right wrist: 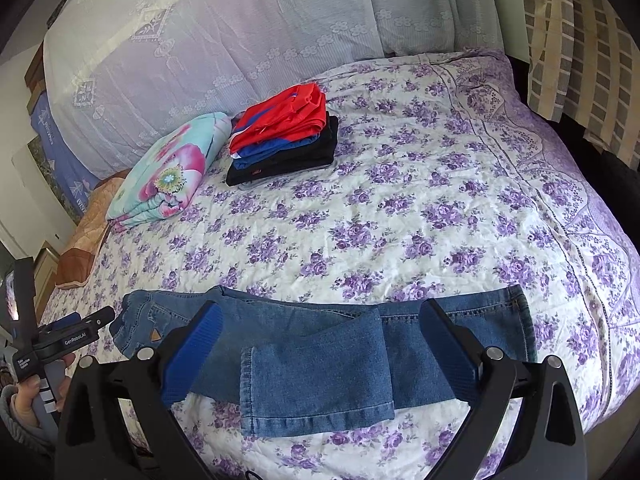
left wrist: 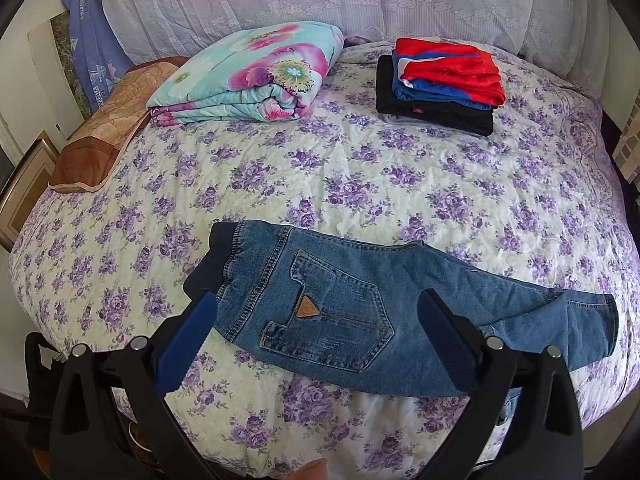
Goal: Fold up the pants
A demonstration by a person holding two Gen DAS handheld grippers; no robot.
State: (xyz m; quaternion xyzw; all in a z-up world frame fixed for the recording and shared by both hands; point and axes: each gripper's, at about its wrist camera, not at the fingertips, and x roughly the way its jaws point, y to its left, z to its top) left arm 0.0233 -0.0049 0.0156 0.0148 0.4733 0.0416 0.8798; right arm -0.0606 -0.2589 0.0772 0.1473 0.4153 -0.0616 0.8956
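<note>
Legible marking found: "GenRobot.AI" in white letters on the black body of the left gripper (right wrist: 74,322), seen from the right wrist view. A white label lower on the same device's handle carries small print, too blurred to read. The blue cloth (left wrist: 86,60) at the far left of the bed bears white printed words, partly reading "VINTA", remainder unclear.
</note>
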